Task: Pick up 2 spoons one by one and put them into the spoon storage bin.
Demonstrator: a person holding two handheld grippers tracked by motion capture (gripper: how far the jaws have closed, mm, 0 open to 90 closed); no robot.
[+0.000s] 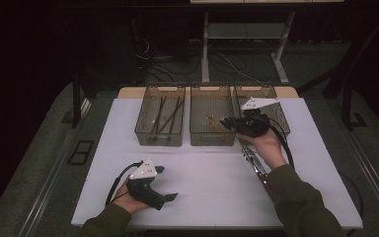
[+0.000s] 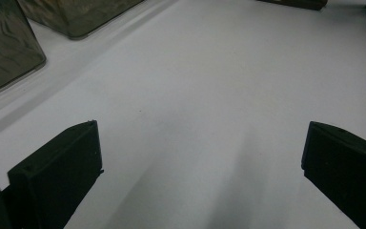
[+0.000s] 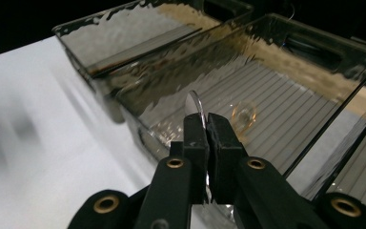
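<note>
My right gripper [image 1: 227, 123] hangs at the front right corner of the middle smoky bin [image 1: 212, 139], shut on a long thin metal utensil [image 1: 256, 165] that slants back along the person's forearm. In the right gripper view the jaws [image 3: 205, 119] pinch the utensil's rounded metal end [image 3: 193, 101] above that bin [image 3: 171, 81], where a small golden object [image 3: 244, 114] lies on the ribbed floor. My left gripper [image 1: 167, 182] rests low at the table's front left, open, with bare white table between its fingers [image 2: 59, 169].
Three translucent bins stand in a row at the back of the white table [image 1: 202, 182]. The left bin [image 1: 159, 137] holds several dark sticks. The right bin [image 1: 278, 118] sits behind my right hand. Bin corners [image 2: 9, 52] show in the left gripper view.
</note>
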